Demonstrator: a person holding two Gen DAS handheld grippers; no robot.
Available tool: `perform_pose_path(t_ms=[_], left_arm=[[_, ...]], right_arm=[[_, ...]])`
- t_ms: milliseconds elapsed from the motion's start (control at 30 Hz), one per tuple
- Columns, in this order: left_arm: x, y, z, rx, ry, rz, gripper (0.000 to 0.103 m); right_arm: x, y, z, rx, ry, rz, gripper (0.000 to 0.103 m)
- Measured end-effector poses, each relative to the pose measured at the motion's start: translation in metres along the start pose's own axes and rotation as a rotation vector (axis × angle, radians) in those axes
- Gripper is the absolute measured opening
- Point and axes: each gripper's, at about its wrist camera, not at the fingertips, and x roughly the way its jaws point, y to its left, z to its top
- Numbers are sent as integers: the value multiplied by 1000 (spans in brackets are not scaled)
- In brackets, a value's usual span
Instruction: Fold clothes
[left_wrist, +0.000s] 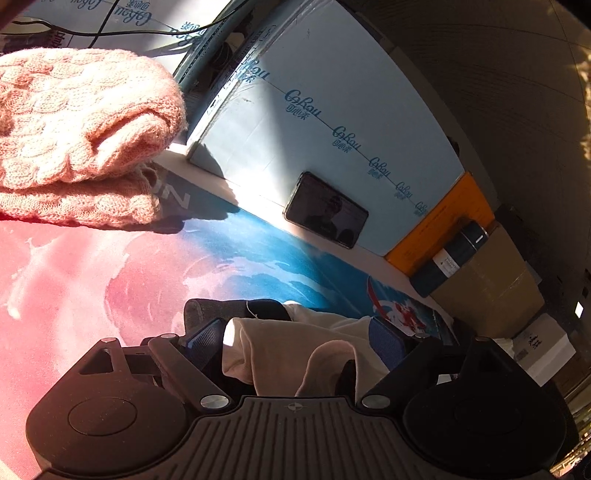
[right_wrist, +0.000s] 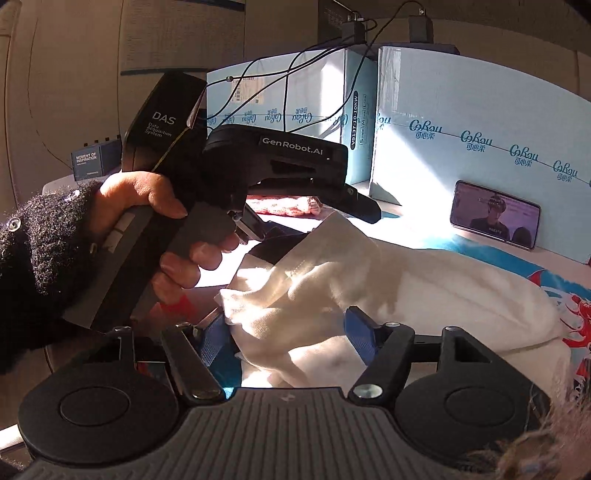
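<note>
Soft cream garment (right_wrist: 369, 280) bunches in limp folds between the ribbed blue pads (right_wrist: 360, 338) of the right gripper (right_wrist: 288, 341), which pinches it. The left gripper (left_wrist: 295, 341) gapes wide, cream cloth loose between its pads; fluffy cable-knit pink sweater (left_wrist: 81, 122) lies folded ahead-left.

**Cream garment bunched between the right gripper's blue pads**

The right gripper (right_wrist: 286, 341) has cream cloth (right_wrist: 369, 280) between its pads. Ahead, a hand (right_wrist: 162, 218) in a black fuzzy sleeve (right_wrist: 40, 251) grips the left gripper (right_wrist: 258, 218). A phone (right_wrist: 496, 215) leans against a pale blue box (right_wrist: 480, 110).
</note>
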Motion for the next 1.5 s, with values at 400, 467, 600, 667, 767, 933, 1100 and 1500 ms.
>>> perform_pose_path(t_ms=[400, 467, 600, 667, 767, 933, 1100, 1500], left_arm=[[-15, -55, 6, 287, -105, 81, 14], [-18, -69, 14, 291, -157, 43, 13], [-10, -97, 27, 282, -208, -25, 12], [3, -115, 32, 271, -213, -74, 12], [29, -143, 34, 285, -188, -150, 12], [89, -202, 32, 319, -120, -274, 12], [147, -263, 17, 346, -12, -386, 12], [233, -347, -61, 390, 248, -504, 17]], right_arm=[[-41, -32, 6, 209, -205, 122, 14], [-54, -44, 12, 261, -269, 137, 13], [-86, -79, 19, 375, -423, 118, 12], [-102, -98, 18, 421, -485, 80, 12], [-128, -125, 12, 477, -552, 7, 11], [-167, -157, -4, 550, -615, -133, 10], [-201, -183, -30, 635, -644, -308, 9], [-229, -208, -126, 911, -456, -762, 6]])
